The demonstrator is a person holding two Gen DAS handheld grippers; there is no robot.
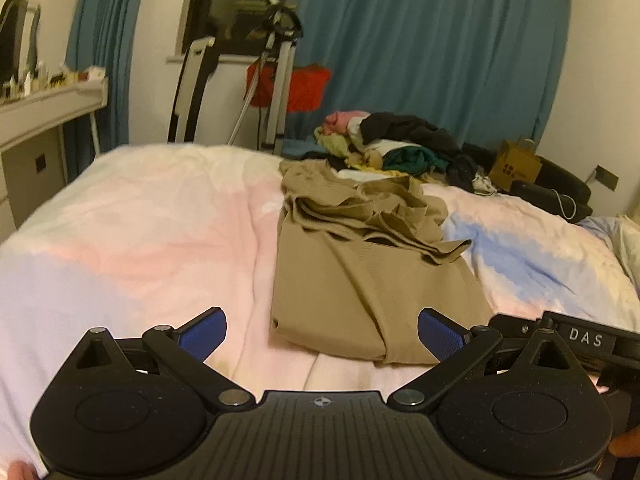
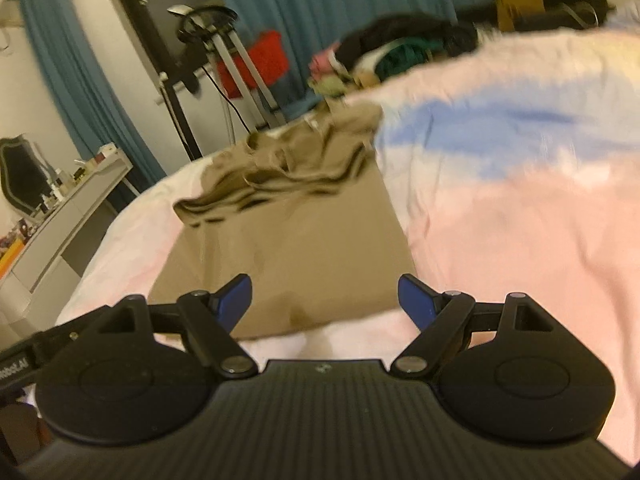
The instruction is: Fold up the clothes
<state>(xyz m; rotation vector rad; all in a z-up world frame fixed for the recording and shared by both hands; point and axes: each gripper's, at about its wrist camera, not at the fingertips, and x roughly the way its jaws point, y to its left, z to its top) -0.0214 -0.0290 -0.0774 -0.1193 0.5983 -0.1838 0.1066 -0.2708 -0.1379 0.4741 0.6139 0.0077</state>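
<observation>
Tan garment (image 1: 372, 288) lies on the bed (image 1: 132, 220), partly folded, long axis running from its smooth near hem away to the bunched end beside the clothes pile (image 1: 400, 144). Left gripper (image 1: 322, 334) and right gripper (image 2: 325, 300) hover at the near hem, both spread wide, holding nothing.

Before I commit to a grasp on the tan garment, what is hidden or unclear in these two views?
- Tan garment: far end bunched in the left wrist view, so its type is unclear; smeared by blur in the right wrist view.
- Clothes pile: items overlap, count unclear.
- Near garment corner: covered by the right gripper.
</observation>
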